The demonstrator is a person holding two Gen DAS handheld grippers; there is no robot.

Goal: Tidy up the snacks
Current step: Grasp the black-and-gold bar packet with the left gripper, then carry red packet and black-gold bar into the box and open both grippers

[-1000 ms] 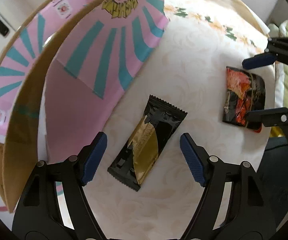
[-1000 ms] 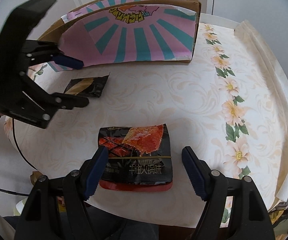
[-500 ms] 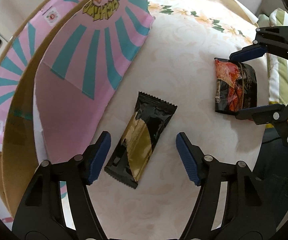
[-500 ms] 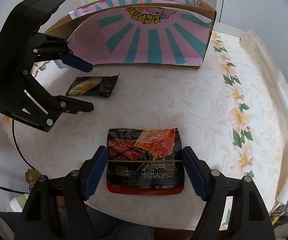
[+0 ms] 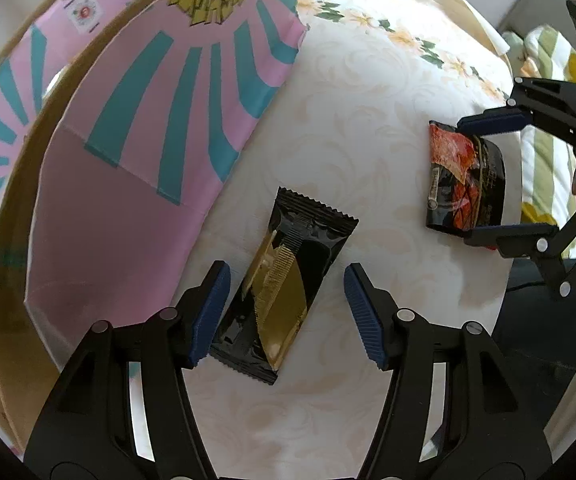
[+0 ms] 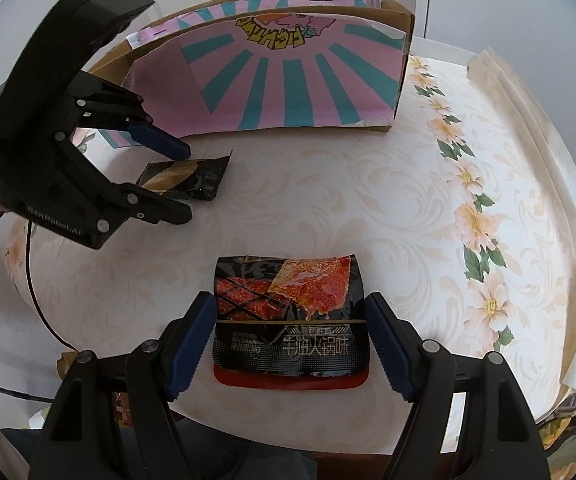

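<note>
A black and gold snack bar (image 5: 285, 292) lies flat on the cream tablecloth, between the blue pads of my open left gripper (image 5: 288, 312). The bar also shows in the right wrist view (image 6: 191, 176), under the left gripper (image 6: 175, 180). A black and red snack pouch (image 6: 288, 328) lies near the table's front edge, between the pads of my open right gripper (image 6: 288, 344). In the left wrist view the pouch (image 5: 464, 184) sits between the right gripper's fingers (image 5: 492, 180). Neither gripper visibly presses its packet.
A cardboard box (image 6: 404, 60) with a pink and teal sunburst flap (image 6: 288, 84) stands open at the back of the table; it fills the left side of the left wrist view (image 5: 127, 140). The table edge (image 6: 368, 432) runs just below the pouch.
Both grippers have moved forward over their packets, so each packet sits deeper between the pads. The packets have not moved on the cloth.
</note>
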